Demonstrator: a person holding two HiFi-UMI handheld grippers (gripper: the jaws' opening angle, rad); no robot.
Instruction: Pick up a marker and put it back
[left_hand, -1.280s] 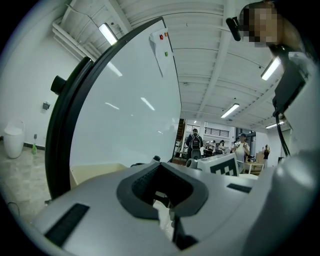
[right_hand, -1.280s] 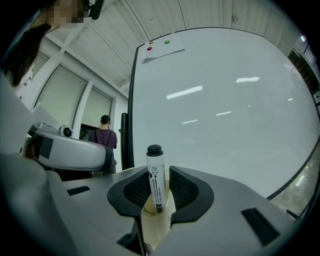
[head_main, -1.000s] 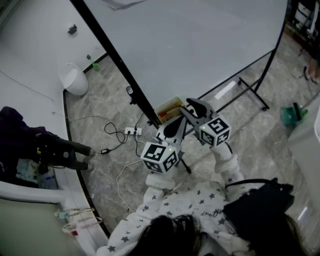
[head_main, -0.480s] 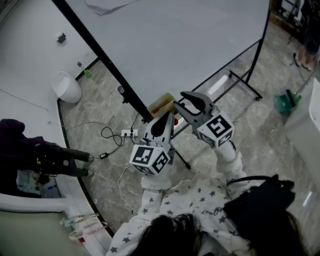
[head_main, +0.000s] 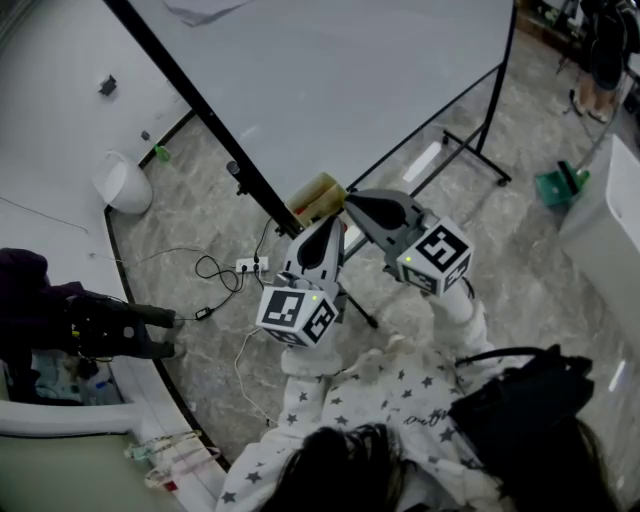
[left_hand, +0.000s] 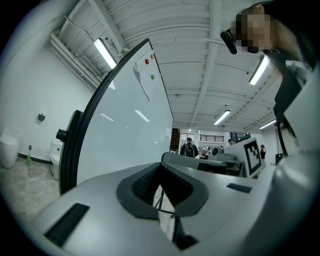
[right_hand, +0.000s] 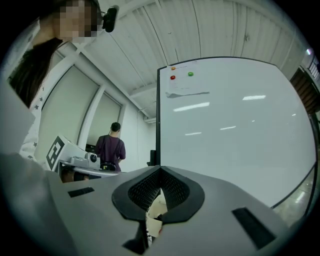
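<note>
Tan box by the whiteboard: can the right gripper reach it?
Probably yes. The right gripper sits right beside the tan box with nothing between them, but its jaws are shut.

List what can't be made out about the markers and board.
Contents of the box: head view, too small and blurred.
Same box, right gripper view: only a sliver shows behind the right gripper's shut jaws.
Writing on the whiteboard's sheet: too small, both gripper views.

The whiteboard (head_main: 330, 80) stood before me, a box (head_main: 312, 196) at its lower edge. My left gripper (head_main: 329, 224) and right gripper (head_main: 352, 201) sat side by side (both near that box); a power strip (head_main: 247, 266) lay on the floor (head_main: 190, 215) to their left.
</note>
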